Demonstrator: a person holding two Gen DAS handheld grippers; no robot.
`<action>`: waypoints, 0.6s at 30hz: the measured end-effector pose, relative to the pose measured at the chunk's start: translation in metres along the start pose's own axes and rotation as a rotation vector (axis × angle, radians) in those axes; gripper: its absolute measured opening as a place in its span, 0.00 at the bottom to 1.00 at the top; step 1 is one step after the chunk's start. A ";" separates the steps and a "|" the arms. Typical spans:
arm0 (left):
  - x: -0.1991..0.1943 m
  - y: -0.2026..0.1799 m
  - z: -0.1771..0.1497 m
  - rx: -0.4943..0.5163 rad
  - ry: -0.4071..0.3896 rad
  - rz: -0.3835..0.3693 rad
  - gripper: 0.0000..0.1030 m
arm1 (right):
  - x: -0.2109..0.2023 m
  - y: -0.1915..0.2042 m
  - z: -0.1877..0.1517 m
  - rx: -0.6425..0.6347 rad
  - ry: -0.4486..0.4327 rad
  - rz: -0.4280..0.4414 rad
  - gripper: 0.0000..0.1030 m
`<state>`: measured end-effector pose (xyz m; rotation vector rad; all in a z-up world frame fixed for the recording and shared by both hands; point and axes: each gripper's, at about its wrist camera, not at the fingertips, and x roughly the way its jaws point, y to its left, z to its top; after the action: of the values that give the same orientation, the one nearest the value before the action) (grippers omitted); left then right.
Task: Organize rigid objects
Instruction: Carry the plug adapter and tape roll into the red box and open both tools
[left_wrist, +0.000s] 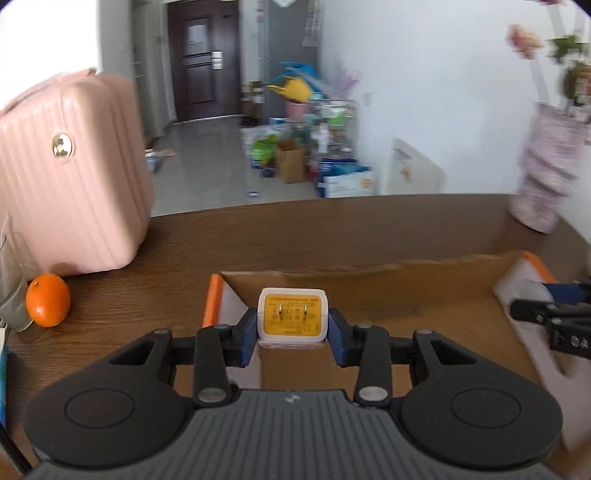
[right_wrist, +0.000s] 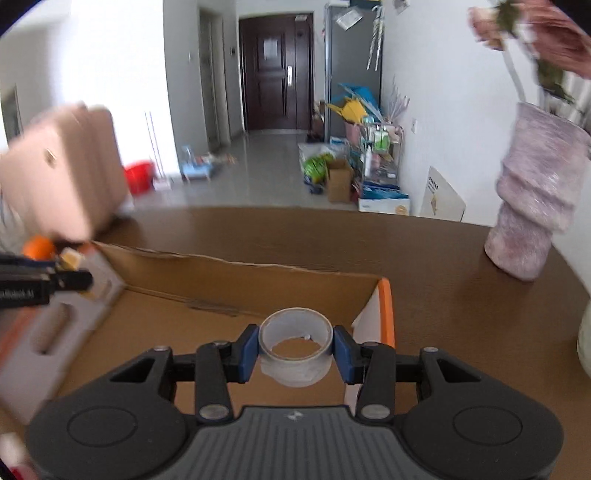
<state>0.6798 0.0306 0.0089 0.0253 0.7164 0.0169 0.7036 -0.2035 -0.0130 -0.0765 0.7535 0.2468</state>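
Observation:
My left gripper (left_wrist: 292, 325) is shut on a white and yellow plug adapter (left_wrist: 292, 315), prongs facing the camera, held over the left end of an open cardboard box (left_wrist: 369, 291). My right gripper (right_wrist: 295, 349) is shut on a roll of clear tape (right_wrist: 295, 341), held over the right end of the same box (right_wrist: 207, 273). The right gripper also shows at the right edge of the left wrist view (left_wrist: 554, 310). The left gripper with the adapter shows at the left edge of the right wrist view (right_wrist: 55, 277).
The box sits on a brown wooden table (left_wrist: 166, 266). A pink suitcase (left_wrist: 70, 173) and an orange (left_wrist: 48, 300) stand to the left, with a glass (left_wrist: 11, 288) beside them. A pink vase (right_wrist: 535, 199) with flowers stands at the right.

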 end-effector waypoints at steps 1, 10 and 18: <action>0.008 0.000 -0.001 -0.001 0.006 0.013 0.39 | 0.011 0.000 0.003 -0.004 0.015 -0.019 0.41; 0.013 0.011 -0.007 0.006 -0.024 -0.034 0.71 | 0.027 0.000 0.002 -0.029 0.031 0.014 0.73; -0.027 0.013 -0.002 -0.022 -0.048 -0.037 0.72 | 0.006 -0.014 0.008 0.034 0.016 -0.009 0.73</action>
<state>0.6580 0.0429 0.0256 -0.0083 0.6680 -0.0110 0.7165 -0.2148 -0.0121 -0.0498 0.7733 0.2251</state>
